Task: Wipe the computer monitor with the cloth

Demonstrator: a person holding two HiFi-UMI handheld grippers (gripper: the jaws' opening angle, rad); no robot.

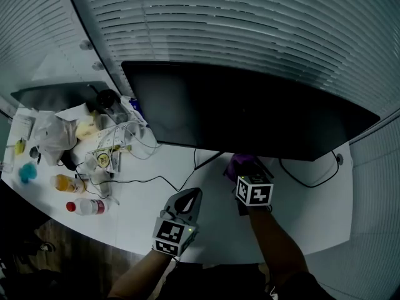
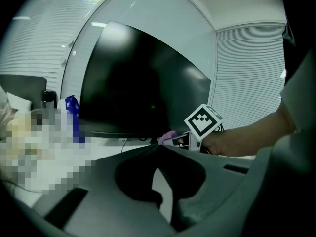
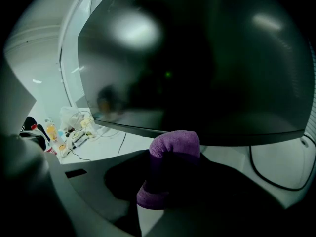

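The purple cloth (image 3: 173, 152) is folded into a thick wad and pinched between the jaws of the right gripper (image 3: 170, 174), which are clenched on its lower half while its rounded top sticks up past them. In the head view the cloth (image 1: 244, 164) sits just below the bottom edge of the monitor (image 1: 250, 111), right of the screen's middle. From the gripper's own camera the wad overlaps that lower edge, but whether it actually touches the bezel is hard to say. The monitor is a wide, dark, switched-off screen standing at the far side of the white desk (image 1: 156, 214), in front of window blinds (image 1: 250, 24).

The left gripper (image 1: 189, 197) hovers over the near part of the desk, left of and nearer than the right one. Its jaws are closed tip to tip with nothing between them. Its camera looks across at the monitor (image 2: 143, 88), the marker cube (image 2: 203, 122) of the right gripper and a sliver of the cloth (image 2: 169, 136).

A thin black cable (image 1: 150, 180) runs along the desk from under the screen toward the left. There a clutter lies: a crumpled plastic bag (image 1: 53, 136), an orange bottle (image 1: 67, 183) and a red-capped bottle (image 1: 87, 206). Another black cable (image 1: 309, 179) loops on the desk at the right, under the monitor's right end.
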